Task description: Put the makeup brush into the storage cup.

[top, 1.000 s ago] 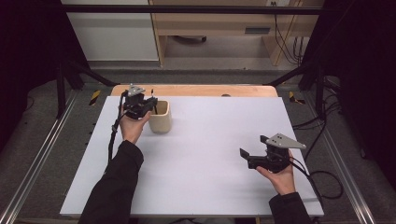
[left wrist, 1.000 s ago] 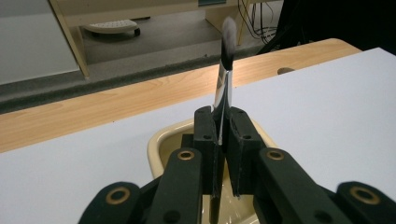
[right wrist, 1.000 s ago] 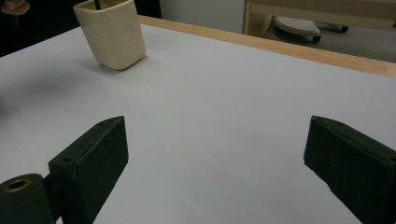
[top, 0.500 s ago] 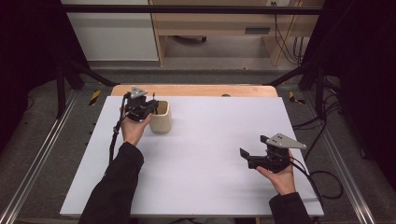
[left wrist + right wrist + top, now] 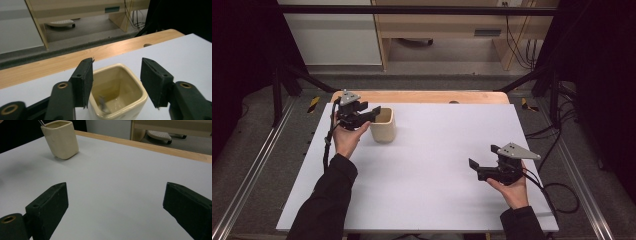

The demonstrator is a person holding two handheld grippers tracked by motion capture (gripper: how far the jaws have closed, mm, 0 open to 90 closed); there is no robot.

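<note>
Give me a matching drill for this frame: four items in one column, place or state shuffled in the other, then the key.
Items
1. left gripper
2. right gripper
3. cream square cup
4. white board

Place or state
A. open over bare board, near the right edge
B. upright near the far left corner, a small blurred object inside
C. covers a wooden table
D. jaws just opened, above the cup's rim

Pairs: 1-D, 2-A, 3-B, 4-C

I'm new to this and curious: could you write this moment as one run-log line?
left gripper: jaws just opened, above cream cup, holding nothing | cup: upright, something small inside | right gripper: open, empty, over white table
</note>
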